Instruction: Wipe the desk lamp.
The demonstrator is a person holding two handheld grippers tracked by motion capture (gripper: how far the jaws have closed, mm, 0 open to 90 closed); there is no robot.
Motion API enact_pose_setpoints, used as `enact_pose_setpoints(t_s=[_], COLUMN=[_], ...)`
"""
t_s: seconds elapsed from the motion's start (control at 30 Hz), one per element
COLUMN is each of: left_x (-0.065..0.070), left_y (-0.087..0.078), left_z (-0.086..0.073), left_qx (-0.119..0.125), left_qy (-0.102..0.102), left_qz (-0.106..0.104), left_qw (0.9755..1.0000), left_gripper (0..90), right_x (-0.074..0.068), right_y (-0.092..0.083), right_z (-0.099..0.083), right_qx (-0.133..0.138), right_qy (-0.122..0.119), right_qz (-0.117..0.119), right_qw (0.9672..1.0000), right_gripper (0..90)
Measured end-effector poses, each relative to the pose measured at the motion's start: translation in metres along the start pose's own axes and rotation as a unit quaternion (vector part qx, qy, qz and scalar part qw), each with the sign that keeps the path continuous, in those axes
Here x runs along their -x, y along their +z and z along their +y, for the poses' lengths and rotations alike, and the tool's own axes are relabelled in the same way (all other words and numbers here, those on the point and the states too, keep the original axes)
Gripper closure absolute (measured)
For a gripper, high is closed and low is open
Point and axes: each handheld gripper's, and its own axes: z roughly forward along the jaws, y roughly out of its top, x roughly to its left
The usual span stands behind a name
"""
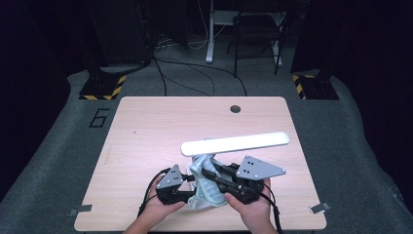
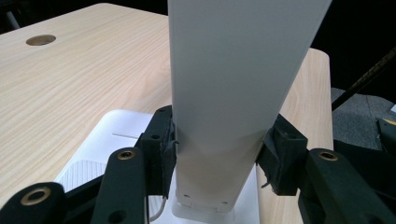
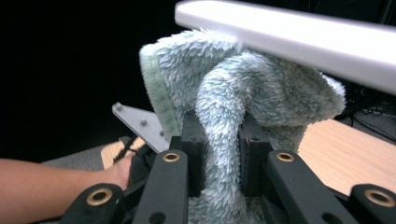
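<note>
In a dark room, on a wooden bench (image 1: 146, 126), the left gripper (image 2: 217, 154) jaws clamp the white lamp bar (image 1: 236, 143) steady. The right gripper (image 3: 222, 154) jaws pinch a fluffy cloth (image 3: 243, 88) right under it, ready to wipe.

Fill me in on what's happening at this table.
A person works two hand-held grippers over a wooden table. The left gripper is clamped on the flat white arm of a desk lamp, near its base. The right gripper pinches a fluffy light-blue cloth, bunched up against the underside of the lamp arm, apparently to wipe it.
</note>
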Motion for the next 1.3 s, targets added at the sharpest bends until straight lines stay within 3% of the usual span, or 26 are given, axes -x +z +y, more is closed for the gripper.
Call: enact_pose_setpoints(t_s=[0.23, 0.5, 0.9, 1.3], left_x=[-0.002, -0.002, 0.000, 0.000], left_y=[-0.002, -0.001, 0.000, 0.001], left_z=[0.000, 0.000, 0.000, -0.001], left_qx=[-0.010, -0.008, 0.000, 0.001], left_qy=[0.004, 0.003, -0.002, -0.004], left_qz=[-0.005, -0.008, -0.002, -0.001], left_qw=[0.9999, 0.9999, 1.0000, 1.0000], left_gripper=[51.7, 51.6, 51.6, 51.5], right_x=[0.004, 0.008, 0.005, 0.008], right_y=[0.011, 0.013, -0.001, -0.012], right_z=[-0.016, -0.023, 0.000, -0.004], right_qx=[-0.040, -0.051, 0.016, 0.035], right_qy=[0.003, 0.006, 0.006, 0.005], right_qz=[-0.005, -0.005, -0.006, -0.037], right_qw=[0.9992, 0.9987, 0.9998, 0.9987], right_gripper=[76.4, 76.4, 76.4, 76.5])
